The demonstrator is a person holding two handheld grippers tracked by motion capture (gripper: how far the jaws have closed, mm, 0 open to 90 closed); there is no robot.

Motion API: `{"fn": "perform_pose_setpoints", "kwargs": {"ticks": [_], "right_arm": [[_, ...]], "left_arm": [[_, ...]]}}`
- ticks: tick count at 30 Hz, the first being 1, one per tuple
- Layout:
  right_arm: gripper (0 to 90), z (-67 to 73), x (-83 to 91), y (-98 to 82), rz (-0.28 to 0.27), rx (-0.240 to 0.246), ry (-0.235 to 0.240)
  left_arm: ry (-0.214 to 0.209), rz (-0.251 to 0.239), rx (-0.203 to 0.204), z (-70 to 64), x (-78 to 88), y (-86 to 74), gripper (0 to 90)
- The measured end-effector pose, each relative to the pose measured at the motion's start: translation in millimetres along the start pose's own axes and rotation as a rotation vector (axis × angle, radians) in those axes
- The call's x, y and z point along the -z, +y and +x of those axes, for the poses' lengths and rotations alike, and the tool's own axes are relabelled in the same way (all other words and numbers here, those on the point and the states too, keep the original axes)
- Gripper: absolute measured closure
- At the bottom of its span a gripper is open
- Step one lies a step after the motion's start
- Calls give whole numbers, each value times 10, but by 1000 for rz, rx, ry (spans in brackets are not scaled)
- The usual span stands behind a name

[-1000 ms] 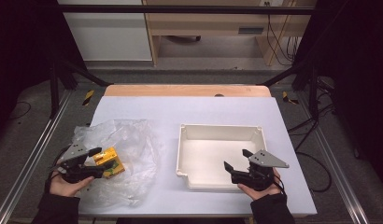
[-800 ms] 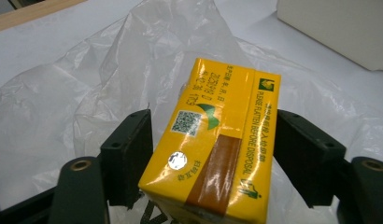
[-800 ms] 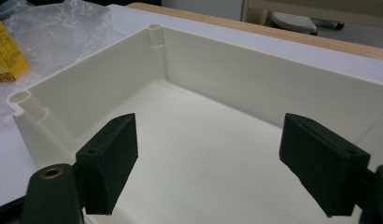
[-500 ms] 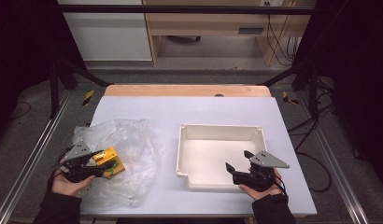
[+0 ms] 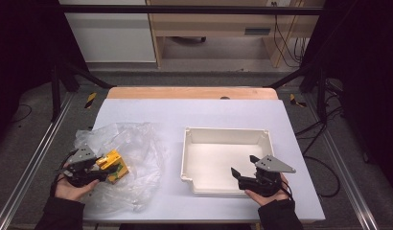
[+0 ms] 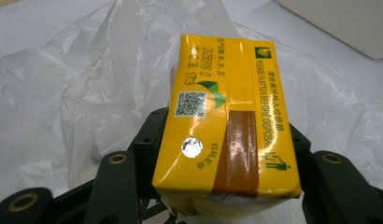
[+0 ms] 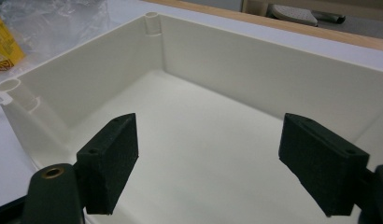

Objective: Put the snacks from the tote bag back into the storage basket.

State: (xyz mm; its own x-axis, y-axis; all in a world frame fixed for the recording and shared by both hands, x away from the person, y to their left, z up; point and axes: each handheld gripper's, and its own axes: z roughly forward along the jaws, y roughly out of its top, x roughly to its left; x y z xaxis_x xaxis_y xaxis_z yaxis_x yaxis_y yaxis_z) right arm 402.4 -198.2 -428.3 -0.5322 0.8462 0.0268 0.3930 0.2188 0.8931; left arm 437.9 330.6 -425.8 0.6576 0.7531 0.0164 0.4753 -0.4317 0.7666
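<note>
A glossy yellow drink carton (image 6: 225,126) with a brown stripe and QR code sits clamped in the left hand-held gripper (image 5: 96,170), whose jaws have just been closing on it, left of the white tray (image 5: 226,136). Its base is cut off in the left gripper view. The right hand-held gripper (image 7: 227,163) is released.

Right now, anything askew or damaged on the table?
Nothing damaged or spilled. The yellow carton sits between the jaws of the left gripper, which have just been closing, on a crumpled plastic bag. The white tray is empty and sits square. The right gripper is open over it.
</note>
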Motion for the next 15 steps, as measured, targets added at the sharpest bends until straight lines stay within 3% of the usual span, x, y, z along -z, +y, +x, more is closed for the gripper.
{"fn": "perform_pose_setpoints", "kwargs": {"ticks": [9, 15], "right_arm": [[199, 6, -10, -7, 5, 1, 1], [198, -9, 1, -3, -4, -3, 2]], "left_arm": [[10, 3, -23, -12, 9, 8, 505], [-3, -12, 6, 1, 32, 4, 507]]}}
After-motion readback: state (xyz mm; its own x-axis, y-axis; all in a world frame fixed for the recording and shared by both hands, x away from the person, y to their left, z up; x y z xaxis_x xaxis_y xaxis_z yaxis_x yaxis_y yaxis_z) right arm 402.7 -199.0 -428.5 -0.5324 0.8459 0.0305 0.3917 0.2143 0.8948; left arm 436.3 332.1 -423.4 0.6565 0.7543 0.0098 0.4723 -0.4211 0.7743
